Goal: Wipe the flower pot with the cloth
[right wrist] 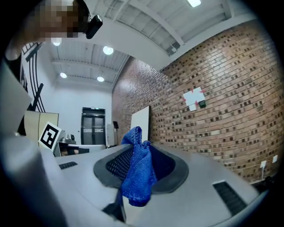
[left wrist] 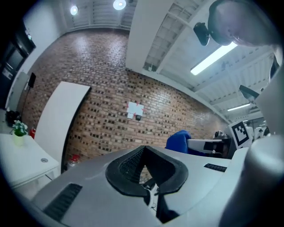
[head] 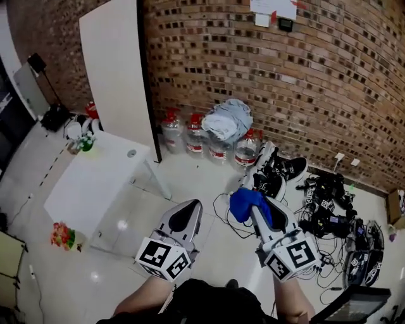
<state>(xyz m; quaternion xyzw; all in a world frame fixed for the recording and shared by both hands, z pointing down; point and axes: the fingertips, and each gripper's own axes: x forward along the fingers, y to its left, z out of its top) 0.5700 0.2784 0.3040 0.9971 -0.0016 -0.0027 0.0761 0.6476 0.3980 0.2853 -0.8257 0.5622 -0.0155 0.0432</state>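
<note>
The pot (head: 86, 143) with its green plant stands at the counter's (head: 95, 186) far corner. Well right of the counter, my right hand-held gripper (head: 254, 207) is clamped on the blue cloth (right wrist: 137, 170). Between them, my left hand-held gripper (head: 192, 207) is closed and empty.

Brick wall (head: 253, 76) across the back, w/ white papers (head: 273, 9) stuck up high. Tall white board (head: 117, 69) leans upright against it. White table (head: 95, 183) at L, on glossy pale floor (head: 202, 190). Row of water jugs (head: 195, 136) w/ red caps along wall base; grey bundle (head: 226, 120) sits on top of them. Black shoes (head: 281, 171) just R of jugs. Tangle of black cables (head: 329, 202) further R, near 2 wall sockets (head: 338, 156).
</note>
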